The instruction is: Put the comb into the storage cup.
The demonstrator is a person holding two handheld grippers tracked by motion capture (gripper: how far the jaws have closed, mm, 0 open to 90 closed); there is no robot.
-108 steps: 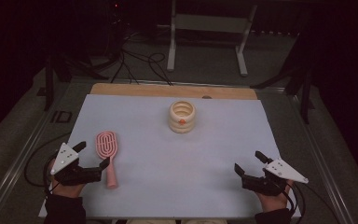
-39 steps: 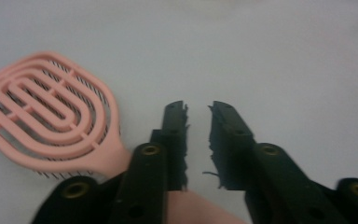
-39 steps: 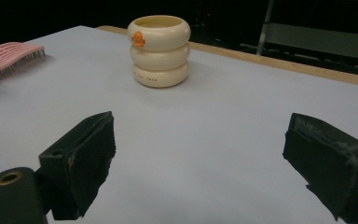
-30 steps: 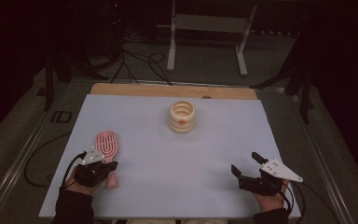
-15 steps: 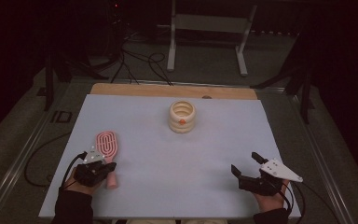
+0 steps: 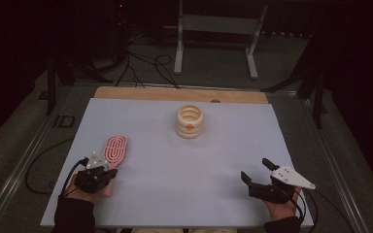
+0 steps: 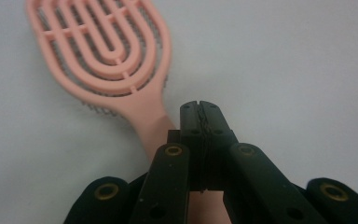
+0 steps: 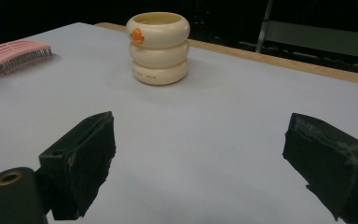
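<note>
My left gripper [image 7: 200, 108] sits pressed shut over the smooth handle of the pink slotted plastic hairbrush [image 6: 114, 151], at eight o'clock on the matte desk [image 6: 175, 165]. My right gripper [image 6: 255, 173] gapes empty at four o'clock; the ribbed cream cup [image 6: 190, 121] stands at twelve.

I see the pale table [image 6: 184, 165] evenly lit from above, surroundings nearly black. Shadows are soft, no glare. Close-ups look slightly soft and grainy.

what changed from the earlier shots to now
The left gripper moved right, over the pink hairbrush's handle; its jaws are shut there, though whether they pinch the handle is unclear. The brush, the cream ringed cup and the open right gripper stayed put.
</note>
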